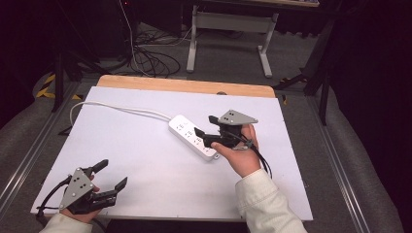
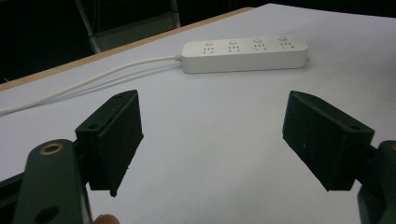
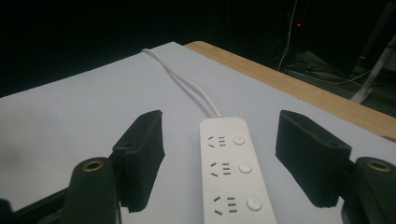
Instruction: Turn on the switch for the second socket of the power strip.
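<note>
The right gripper (image 1: 204, 125) hangs with jaws spread either side of the white power strip (image 1: 193, 136); its own view reveals button switches. Near-left, the left gripper (image 1: 112, 174) gapes, holding nothing.

Cream sleeves (image 1: 265, 201); black grippers with grey plates (image 1: 236, 117).

— Where's the power strip (image 1: 193, 136)?
— On the table (image 1: 145, 165), right of centre, its cord (image 1: 116, 108) running to the far left.
— And the grippers?
— Right gripper (image 1: 206, 125) straddles its near end; left gripper (image 1: 112, 174) sits at the near-left corner, well apart.
</note>
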{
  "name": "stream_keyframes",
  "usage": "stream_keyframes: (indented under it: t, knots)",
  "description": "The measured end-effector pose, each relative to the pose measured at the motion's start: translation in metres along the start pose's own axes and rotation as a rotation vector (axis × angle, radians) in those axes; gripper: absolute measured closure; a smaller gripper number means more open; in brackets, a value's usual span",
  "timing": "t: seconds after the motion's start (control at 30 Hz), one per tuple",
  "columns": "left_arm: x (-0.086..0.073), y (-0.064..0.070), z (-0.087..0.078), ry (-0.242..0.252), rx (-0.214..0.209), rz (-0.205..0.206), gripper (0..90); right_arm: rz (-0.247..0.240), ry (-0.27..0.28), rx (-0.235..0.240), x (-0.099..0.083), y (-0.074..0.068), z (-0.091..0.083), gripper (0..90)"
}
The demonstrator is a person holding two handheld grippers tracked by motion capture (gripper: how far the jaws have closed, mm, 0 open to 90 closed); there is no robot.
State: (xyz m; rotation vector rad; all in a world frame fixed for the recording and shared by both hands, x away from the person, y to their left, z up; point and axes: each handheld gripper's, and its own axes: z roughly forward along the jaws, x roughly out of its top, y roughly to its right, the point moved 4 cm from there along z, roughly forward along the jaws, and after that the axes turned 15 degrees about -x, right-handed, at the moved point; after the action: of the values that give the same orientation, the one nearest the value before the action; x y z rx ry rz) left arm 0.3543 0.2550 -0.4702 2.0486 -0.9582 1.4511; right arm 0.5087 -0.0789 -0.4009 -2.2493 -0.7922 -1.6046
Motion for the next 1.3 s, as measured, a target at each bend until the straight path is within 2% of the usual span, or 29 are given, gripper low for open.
stream_keyframes:
  t: [0.13,0.33,0.4,0.57,0.67,0.9,0.93,0.97,1.03,1.1,1.17,1.23,1.3]
  knots:
    - [0.0,-0.001,0.0,0.0,0.002,0.001,20.4,0.005,0.005,-0.014,-0.002,0.004,-0.014,29.8]
    - [-0.001,-0.001,0.001,-0.006,0.001,-0.001,20.4,0.075,-0.021,-0.006,-0.011,0.008,-0.033,25.9]
    - [-0.001,0.0,0.001,-0.005,0.003,-0.002,20.4,0.073,-0.02,-0.003,-0.016,0.009,-0.038,23.9]
    - [-0.001,-0.001,0.001,-0.005,0.009,-0.003,20.4,0.041,-0.033,-0.015,-0.035,0.011,-0.049,22.4]
    - [-0.001,-0.001,0.001,-0.005,0.009,-0.003,20.4,0.028,-0.012,-0.004,-0.046,0.011,-0.056,21.2]
    - [-0.001,0.0,0.002,-0.004,0.011,-0.002,20.3,0.05,-0.016,0.015,-0.069,0.016,-0.071,19.6]
    - [-0.001,0.0,0.002,-0.004,0.011,-0.002,20.2,0.071,-0.01,0.023,-0.078,0.018,-0.076,19.4]
    - [-0.001,0.0,0.001,-0.004,0.011,-0.001,20.2,0.071,-0.01,0.023,-0.078,0.018,-0.076,19.4]
    - [-0.001,0.0,0.001,-0.004,0.01,0.002,20.1,0.077,-0.028,0.03,-0.084,0.019,-0.08,19.1]
    - [0.0,-0.001,0.001,-0.005,0.009,0.009,19.8,0.119,-0.037,0.033,-0.097,0.018,-0.086,18.5]
    - [0.0,0.0,0.001,-0.002,0.01,0.01,19.4,0.119,-0.05,0.031,-0.103,0.017,-0.087,18.5]
    - [0.0,0.001,0.001,0.002,0.001,0.006,18.3,0.131,-0.065,0.027,-0.116,0.017,-0.089,18.2]
    - [-0.001,0.001,0.002,0.002,-0.003,0.002,17.5,0.129,-0.069,0.031,-0.119,0.018,-0.091,17.7]
